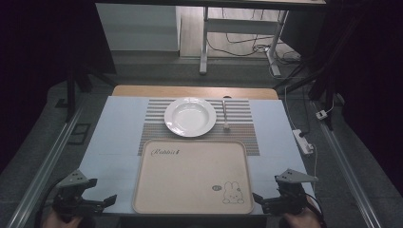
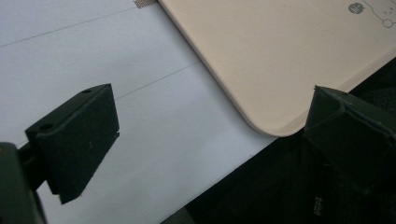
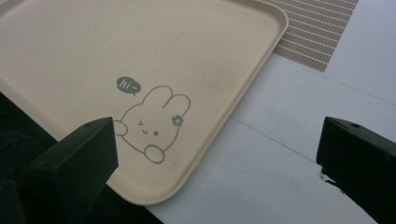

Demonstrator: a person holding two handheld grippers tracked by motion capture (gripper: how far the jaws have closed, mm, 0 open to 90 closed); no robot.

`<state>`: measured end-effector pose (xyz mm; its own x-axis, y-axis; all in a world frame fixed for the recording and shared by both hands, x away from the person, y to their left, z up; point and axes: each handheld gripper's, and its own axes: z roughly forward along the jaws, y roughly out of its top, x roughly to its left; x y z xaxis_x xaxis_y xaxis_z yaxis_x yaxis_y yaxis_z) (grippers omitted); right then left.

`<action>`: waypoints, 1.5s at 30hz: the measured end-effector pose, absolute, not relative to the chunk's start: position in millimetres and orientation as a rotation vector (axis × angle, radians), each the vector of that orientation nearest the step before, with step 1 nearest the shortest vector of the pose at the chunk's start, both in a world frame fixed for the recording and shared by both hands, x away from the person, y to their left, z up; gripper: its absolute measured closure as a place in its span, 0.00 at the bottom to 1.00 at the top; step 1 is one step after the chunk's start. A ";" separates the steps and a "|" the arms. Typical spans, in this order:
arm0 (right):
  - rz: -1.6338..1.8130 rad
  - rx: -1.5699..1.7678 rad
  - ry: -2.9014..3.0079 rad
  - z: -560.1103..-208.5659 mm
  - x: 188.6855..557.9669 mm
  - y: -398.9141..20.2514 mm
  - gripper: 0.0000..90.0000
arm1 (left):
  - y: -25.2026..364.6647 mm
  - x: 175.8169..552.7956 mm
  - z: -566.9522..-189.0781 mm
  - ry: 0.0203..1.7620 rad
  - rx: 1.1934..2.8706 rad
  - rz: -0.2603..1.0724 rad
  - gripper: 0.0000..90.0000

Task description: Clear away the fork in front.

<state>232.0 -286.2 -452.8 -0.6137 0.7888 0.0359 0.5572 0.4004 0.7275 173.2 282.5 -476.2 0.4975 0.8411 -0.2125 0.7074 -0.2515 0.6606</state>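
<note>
Dim room; pale table (image 1: 114, 137) with striped mat (image 1: 247, 118). Beige tray (image 1: 190, 175) lies flat at the near edge, its front corners just beside each claw. Left claw (image 1: 107, 202) and right claw (image 1: 259, 199) both stand wide apart, holding nothing. White plate (image 1: 190, 116) and fork (image 1: 225, 114) sit beyond the tray. Judgement: approach the tray rim from both sides, level, closing together to avoid tilt.

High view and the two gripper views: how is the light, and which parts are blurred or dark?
High view: dim, dark at the sides, soft glare on the white plate. Left gripper view: the near jaws are blurred, the tray evenly lit. Right gripper view: the tray's rabbit drawing is sharp, the jaws soft and black.
</note>
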 end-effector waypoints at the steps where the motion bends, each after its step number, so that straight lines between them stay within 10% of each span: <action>1: 1.041 1.164 2.349 -452.6 232.4 -286.0 0.00 | 282.5 173.2 -476.2 1.268 2.023 0.237 0.04; 45: 0.965 1.141 2.409 -463.2 294.2 -249.5 0.00 | 280.3 174.2 -476.6 1.267 2.047 0.241 0.04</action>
